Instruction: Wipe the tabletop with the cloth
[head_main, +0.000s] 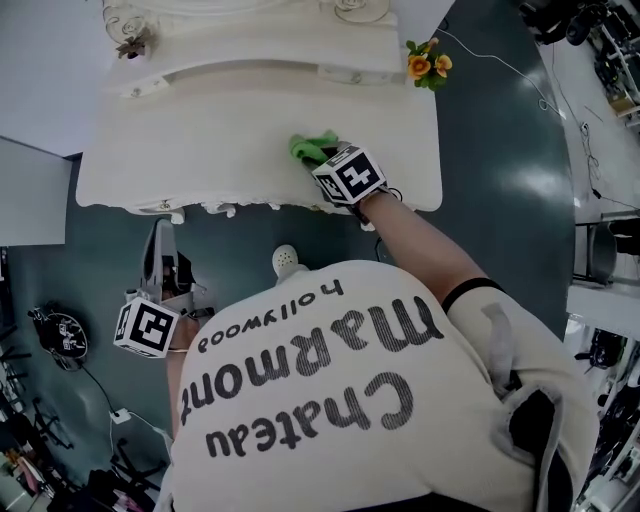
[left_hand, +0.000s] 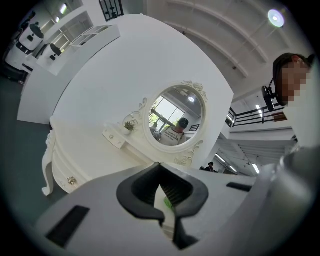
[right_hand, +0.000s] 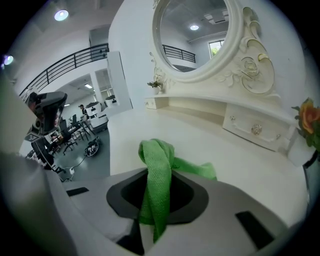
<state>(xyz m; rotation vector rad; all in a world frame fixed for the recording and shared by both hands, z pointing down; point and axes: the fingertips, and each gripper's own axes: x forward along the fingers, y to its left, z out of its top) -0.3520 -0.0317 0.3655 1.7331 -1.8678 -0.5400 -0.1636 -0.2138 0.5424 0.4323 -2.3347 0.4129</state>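
Right gripper (right_hand: 157, 201) is clamped on a green cloth (right_hand: 159, 159), which is bunched and twisted between the jaws, with one tail trailing right. The cloth is held over the right front part of the white dressing-table top (head_main: 220, 140), near the front edge. Contact with the surface looks likely but cannot be confirmed.

Left gripper (head_main: 160, 240) is kept low beside the person, off the table, its jaws together on nothing (a green speck in the gap is only the far cloth).

Step judged: wiping under way or just starting. The next move calls for the cloth to be pressed flat and swept left across the bare top, clear of the orange flowers (head_main: 428, 64) at the back right.

An oval mirror (right_hand: 195, 35) and a small drawer (right_hand: 256, 130) are set at the back. The floor (head_main: 500, 180) is dark teal, and railings and office gear are seen beyond.
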